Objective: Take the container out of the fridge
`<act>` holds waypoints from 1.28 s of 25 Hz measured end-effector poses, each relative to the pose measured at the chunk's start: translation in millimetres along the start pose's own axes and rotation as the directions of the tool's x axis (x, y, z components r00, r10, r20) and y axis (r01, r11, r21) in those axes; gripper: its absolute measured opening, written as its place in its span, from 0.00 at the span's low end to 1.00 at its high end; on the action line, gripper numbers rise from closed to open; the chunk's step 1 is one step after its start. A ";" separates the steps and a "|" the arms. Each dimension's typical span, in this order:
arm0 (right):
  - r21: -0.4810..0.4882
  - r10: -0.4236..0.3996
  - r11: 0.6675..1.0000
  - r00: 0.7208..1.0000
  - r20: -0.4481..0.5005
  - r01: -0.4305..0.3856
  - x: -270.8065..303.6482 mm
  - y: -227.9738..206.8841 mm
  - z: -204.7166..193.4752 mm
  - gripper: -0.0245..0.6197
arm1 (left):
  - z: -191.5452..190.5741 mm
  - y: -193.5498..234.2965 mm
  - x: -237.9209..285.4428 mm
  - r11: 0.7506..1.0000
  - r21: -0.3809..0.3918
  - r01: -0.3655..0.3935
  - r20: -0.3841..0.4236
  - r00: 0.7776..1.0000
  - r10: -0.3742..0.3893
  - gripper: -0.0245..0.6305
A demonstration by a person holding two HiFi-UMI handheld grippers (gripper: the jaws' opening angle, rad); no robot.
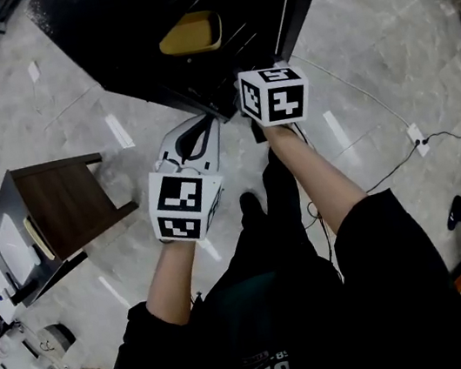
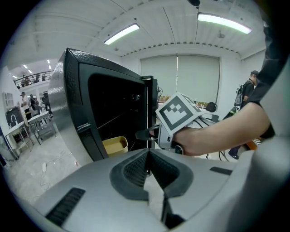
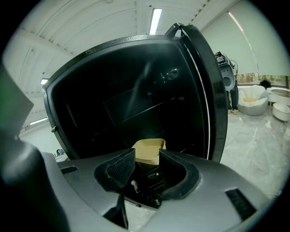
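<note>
A yellow container (image 1: 191,33) sits inside the open black fridge (image 1: 141,27), on its dark floor. In the right gripper view the container (image 3: 148,150) lies just beyond my right gripper (image 3: 147,162), whose jaws stand open with nothing between the pads. My left gripper (image 2: 147,159) is shut with its pads together and empty; it hangs back from the fridge, below and left of the right one. From there the container (image 2: 114,146) shows low in the fridge opening. The right gripper's marker cube (image 1: 274,95) is at the fridge's front edge.
The fridge door (image 3: 213,90) stands swung open to the right. A brown wooden stool (image 1: 66,204) and a white device (image 1: 6,263) are on the floor to the left. Cables (image 1: 403,162) trail across the marble floor at right. A person (image 2: 247,90) stands far behind.
</note>
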State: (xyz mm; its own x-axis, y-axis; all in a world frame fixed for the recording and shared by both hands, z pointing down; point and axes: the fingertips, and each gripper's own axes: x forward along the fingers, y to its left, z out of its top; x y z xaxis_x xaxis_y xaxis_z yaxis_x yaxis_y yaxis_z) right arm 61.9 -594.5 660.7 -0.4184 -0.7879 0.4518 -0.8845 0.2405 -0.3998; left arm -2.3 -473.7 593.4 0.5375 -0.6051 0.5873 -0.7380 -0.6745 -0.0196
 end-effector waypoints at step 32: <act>0.395 -0.054 0.915 0.995 -0.080 0.081 129.7 -74.2 -6.4 0.26 | -47.2 27.2 2.2 0.995 -0.085 -0.047 -0.091 0.995 0.040 0.06</act>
State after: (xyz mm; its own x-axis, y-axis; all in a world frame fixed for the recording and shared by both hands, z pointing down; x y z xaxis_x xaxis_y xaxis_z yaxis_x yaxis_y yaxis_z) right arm 71.9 -710.9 754.0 -0.3853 -0.7517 0.5352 -0.7621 -0.0678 -0.6439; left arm -40.4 -473.4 632.4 0.4686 -0.5905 0.6570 -0.7946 -0.6067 0.0215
